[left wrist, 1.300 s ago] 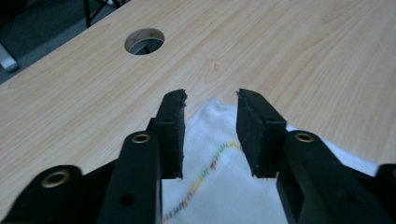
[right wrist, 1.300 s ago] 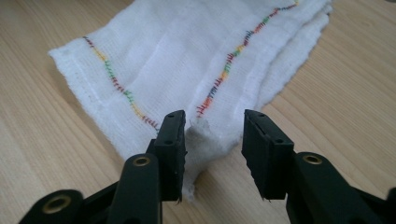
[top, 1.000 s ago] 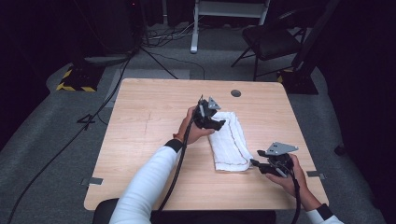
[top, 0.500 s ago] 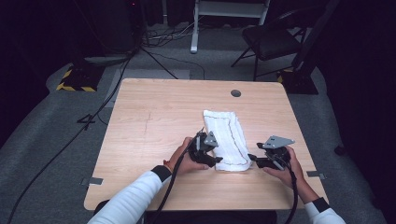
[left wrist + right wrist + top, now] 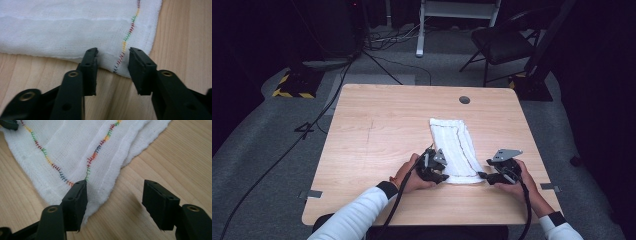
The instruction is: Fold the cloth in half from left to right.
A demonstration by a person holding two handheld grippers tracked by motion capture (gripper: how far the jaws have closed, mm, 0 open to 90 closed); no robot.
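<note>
A folded white cloth (image 5: 452, 145) with a multicoloured stitched seam lies flat on the wooden table (image 5: 377, 130). My left gripper (image 5: 443, 176) rests low at the cloth's near left corner. In the left gripper view its jaws (image 5: 113, 53) have just been closing. They still stand apart, with the cloth's (image 5: 75, 30) stitched edge between them. My right gripper (image 5: 484, 176) is at the near right corner. Its jaws (image 5: 115, 185) have opened wider within the last second. One jaw sits on the cloth's (image 5: 75, 147) corner and the other over bare wood.
A round cable hole (image 5: 464, 99) sits near the table's far edge. Behind the table stand a dark chair (image 5: 507, 42) and a white frame, with cables on the grey floor. A yellow-and-black striped block (image 5: 292, 87) lies at the far left.
My left gripper came from the cloth's far end back toward me and down to its near left corner. The right gripper barely shifted at the near right corner.
</note>
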